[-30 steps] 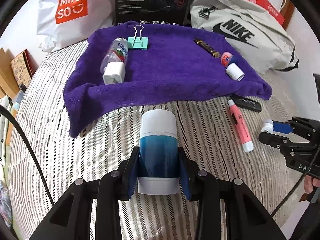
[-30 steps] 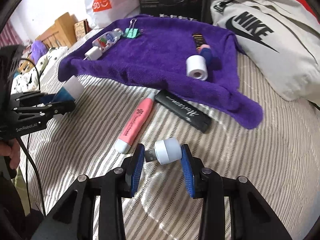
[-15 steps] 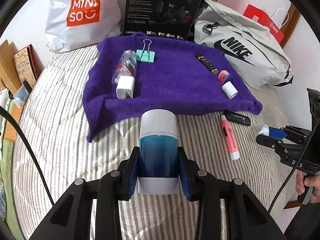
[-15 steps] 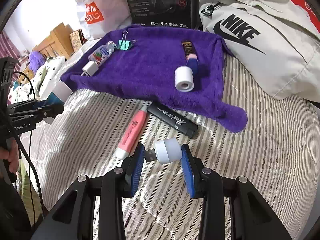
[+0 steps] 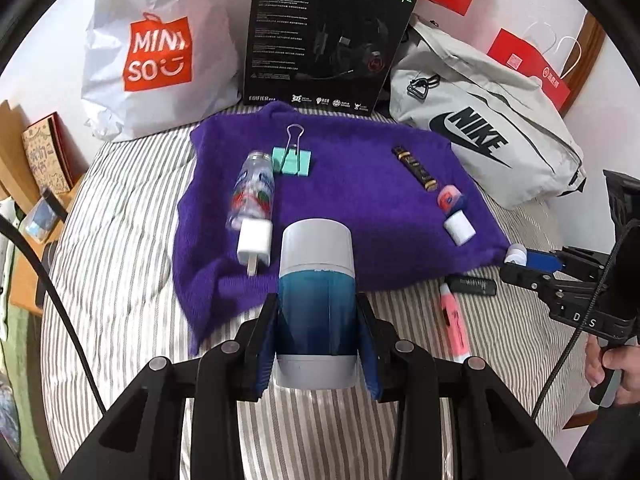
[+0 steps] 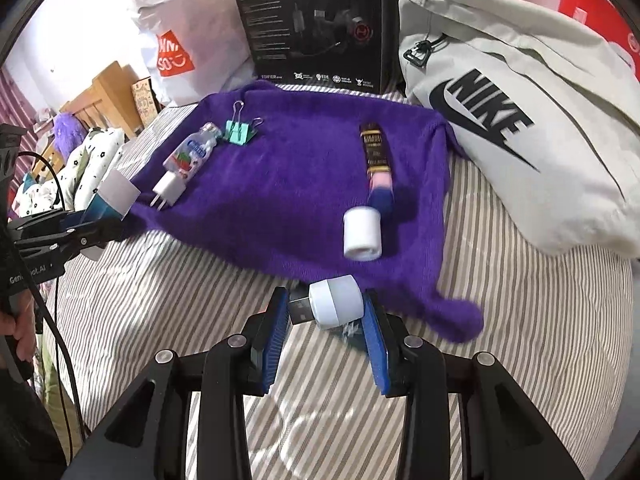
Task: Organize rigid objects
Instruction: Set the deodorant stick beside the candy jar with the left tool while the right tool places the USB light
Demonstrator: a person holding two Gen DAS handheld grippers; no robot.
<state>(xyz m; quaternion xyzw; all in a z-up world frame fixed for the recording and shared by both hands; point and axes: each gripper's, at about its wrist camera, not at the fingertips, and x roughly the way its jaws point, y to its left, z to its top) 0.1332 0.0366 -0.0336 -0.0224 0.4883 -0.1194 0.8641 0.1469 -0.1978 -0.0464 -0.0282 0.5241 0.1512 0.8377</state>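
Striped bedding (image 5: 120,264) carries a purple towel (image 5: 360,184), the landmark for everything else, with bags and a black box (image 5: 324,36) behind it. On the towel already lie a small bottle (image 5: 251,192), a white charger (image 5: 254,242) touching the bottle's near end, a green clip (image 5: 292,160), a dark bar (image 5: 414,169) and a white-capped tube (image 6: 366,220). Off the towel, just past its near right corner, a pink marker (image 5: 454,320) and a black stick (image 5: 472,285) lie on the bedding. The step in hand looks like carrying two more items over to join the set. The left gripper (image 5: 318,320) is clenched on a blue canister (image 5: 316,292) with a white cap, held upright above the towel's near edge. The right gripper (image 6: 326,312) grasps a small white USB plug (image 6: 330,302), crosswise between the pads, hovering over the towel's near right corner. Next, I judge, each tool must travel further over the towel to bare cloth, lower until the item rests, then release; the canister may roll if laid on its side, so it wants setting down gently. Both tools point forward at the towel, roughly level, a hand (image 5: 616,368) gripping the right one's handle.
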